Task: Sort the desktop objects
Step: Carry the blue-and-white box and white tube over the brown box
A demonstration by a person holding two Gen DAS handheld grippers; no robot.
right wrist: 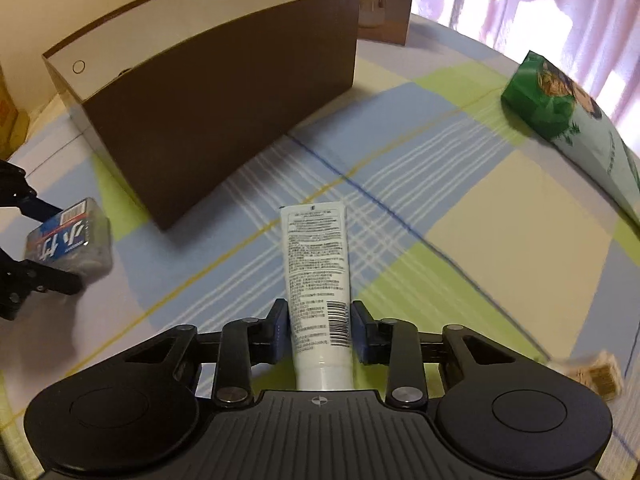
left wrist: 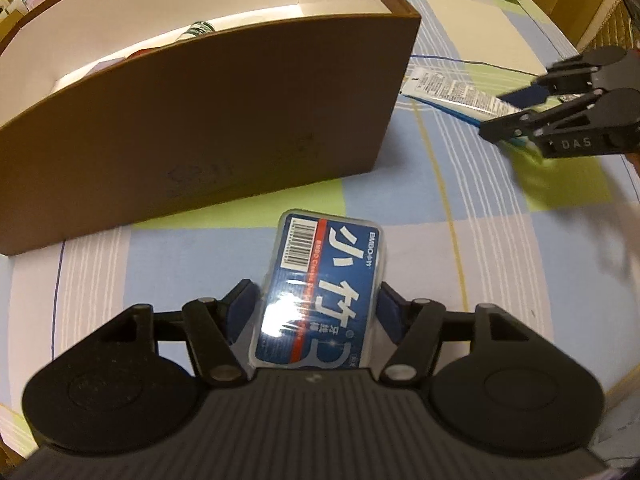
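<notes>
**A:** Left wrist view: the clear plastic case with the blue label (left wrist: 324, 292) sits between the left gripper (left wrist: 318, 304) pads, which look clamped on its sides, just in front of the brown cardboard box (left wrist: 208, 120). Pickup step, I'd say. The right gripper (right wrist: 320, 330) is closed on the white squeeze tube (right wrist: 318, 276), lying on the checked cloth (right wrist: 500, 240).

**B:** So next is lift and carry over the box wall. Anything inside?

**A:** A green-capped bottle (left wrist: 199, 29) and something reddish; can't make out more.
</notes>
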